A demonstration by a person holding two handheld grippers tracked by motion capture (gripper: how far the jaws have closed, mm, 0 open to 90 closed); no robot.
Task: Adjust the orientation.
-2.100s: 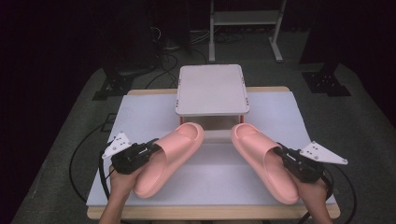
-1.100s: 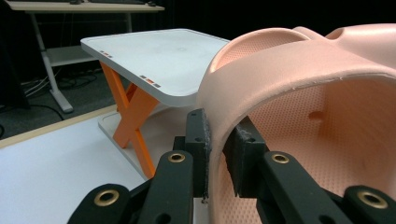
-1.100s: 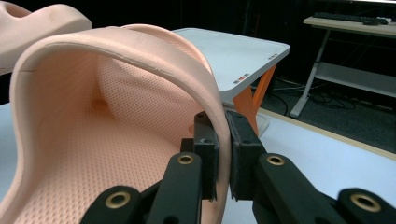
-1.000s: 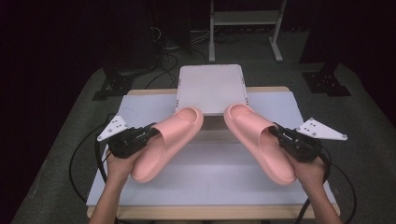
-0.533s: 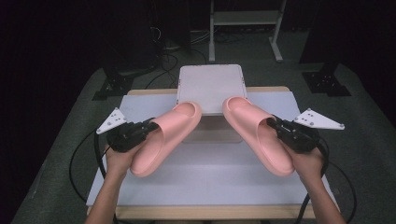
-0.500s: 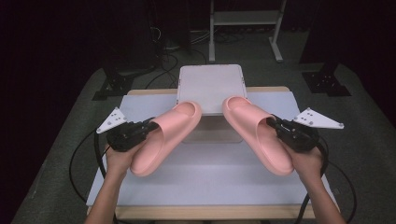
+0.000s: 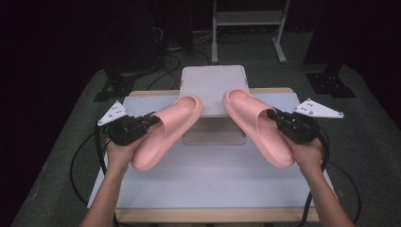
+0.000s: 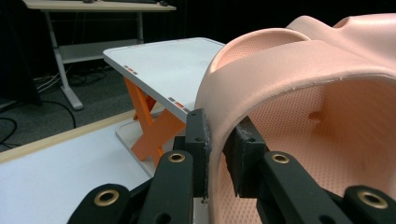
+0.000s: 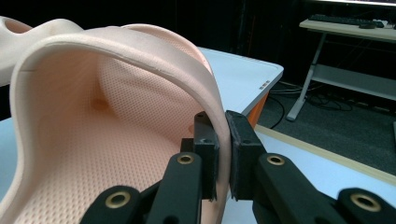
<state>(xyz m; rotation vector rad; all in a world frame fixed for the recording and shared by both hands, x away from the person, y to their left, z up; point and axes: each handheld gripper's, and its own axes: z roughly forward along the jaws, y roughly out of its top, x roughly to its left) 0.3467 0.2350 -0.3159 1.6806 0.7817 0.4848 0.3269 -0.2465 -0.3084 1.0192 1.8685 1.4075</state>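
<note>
Your right gripper point(image 9: 218, 154) has its jaws pinched on the pink slipper's point(image 9: 107, 121) strap edge, white stand point(image 9: 243, 74) just behind it, probably not touching, hard to tell.

No words, brands or numbers can be read anywhere. The white stand point(image 8: 163, 65) carries small orange and grey marks along its edge, too tiny to make out as any text.

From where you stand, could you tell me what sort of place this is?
Probably a lab or studio set up for recording. A covered table stands before a black backdrop, cables trail over grey carpet, and a desk frame stands behind.
</note>
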